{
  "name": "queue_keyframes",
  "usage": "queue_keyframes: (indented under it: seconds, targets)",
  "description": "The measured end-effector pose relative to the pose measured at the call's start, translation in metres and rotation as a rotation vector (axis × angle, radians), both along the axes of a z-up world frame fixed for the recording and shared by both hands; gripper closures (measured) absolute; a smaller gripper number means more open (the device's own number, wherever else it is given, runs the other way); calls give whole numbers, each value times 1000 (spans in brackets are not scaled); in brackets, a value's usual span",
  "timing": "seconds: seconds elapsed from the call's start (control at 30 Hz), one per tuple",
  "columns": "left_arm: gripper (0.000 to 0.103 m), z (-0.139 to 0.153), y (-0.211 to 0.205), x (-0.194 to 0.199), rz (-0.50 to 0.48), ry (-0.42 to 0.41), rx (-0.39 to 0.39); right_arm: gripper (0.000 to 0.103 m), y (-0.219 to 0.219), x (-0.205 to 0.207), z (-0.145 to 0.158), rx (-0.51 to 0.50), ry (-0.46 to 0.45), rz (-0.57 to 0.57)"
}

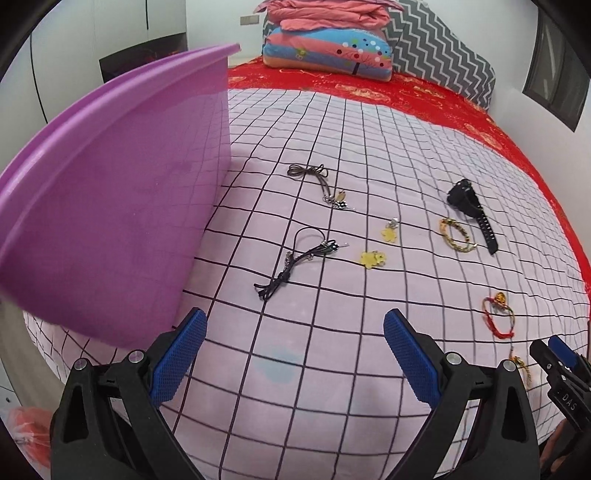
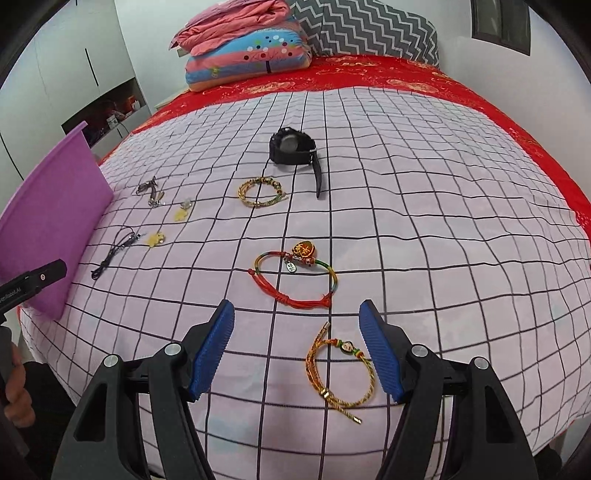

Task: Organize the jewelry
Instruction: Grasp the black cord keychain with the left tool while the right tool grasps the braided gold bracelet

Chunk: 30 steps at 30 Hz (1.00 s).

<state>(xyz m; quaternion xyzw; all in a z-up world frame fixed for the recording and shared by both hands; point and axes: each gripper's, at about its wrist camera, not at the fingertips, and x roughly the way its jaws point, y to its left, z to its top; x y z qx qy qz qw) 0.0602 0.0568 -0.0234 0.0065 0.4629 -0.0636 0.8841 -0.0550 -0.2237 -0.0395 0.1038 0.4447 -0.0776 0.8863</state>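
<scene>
"DAS" reads on the right gripper (image 1: 565, 363). Both jaws gape wide, empty. Gold bracelet (image 2: 338, 373) lies between the right jaws; other jewelry toward twelve o'clock; purple bin (image 1: 110, 206) at nine; bed (image 2: 443, 221) open rightward.

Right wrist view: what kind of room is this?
Most likely a bedroom: a bed with a checked sheet, a pillow under a folded pink blanket, and a chevron cushion against the wall.
</scene>
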Motion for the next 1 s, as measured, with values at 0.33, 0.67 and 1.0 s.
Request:
queue_keyframes:
  seconds: [0.33, 0.67, 1.0]
  targets:
    - [8, -35, -3, 39, 1, 31, 31, 36, -5, 34, -32, -1, 53, -3]
    - [8, -49, -3, 56, -25, 45, 22, 36, -11, -1, -30, 6, 69, -102]
    - [8, -51, -8, 66, -112, 26, 61, 36, -13, -26, -40, 24, 96, -221]
